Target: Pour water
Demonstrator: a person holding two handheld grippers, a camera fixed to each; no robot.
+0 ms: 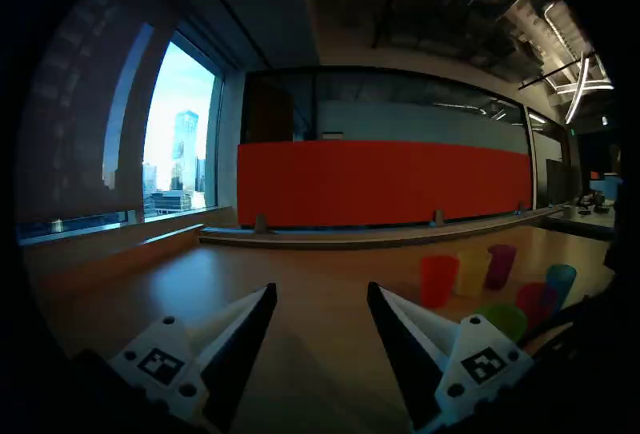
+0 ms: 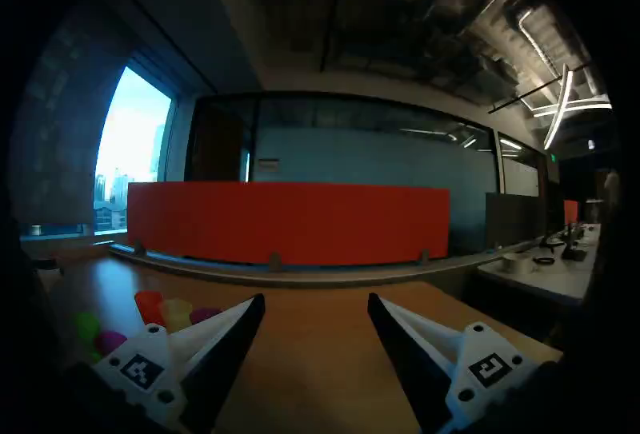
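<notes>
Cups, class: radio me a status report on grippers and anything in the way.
Left gripper open, empty. Right gripper open, empty. Cups clustered on table, untouched. Nothing seen blocking them.

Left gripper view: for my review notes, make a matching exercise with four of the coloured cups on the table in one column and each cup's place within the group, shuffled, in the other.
Things:
1. orange cup
2. purple cup
3. teal cup
4. green cup

Places:
A. farthest right of the group
B. nearest the camera
C. leftmost of the group
D. just right of the yellow cup

Pairs: 1-C, 2-D, 3-A, 4-B
</notes>
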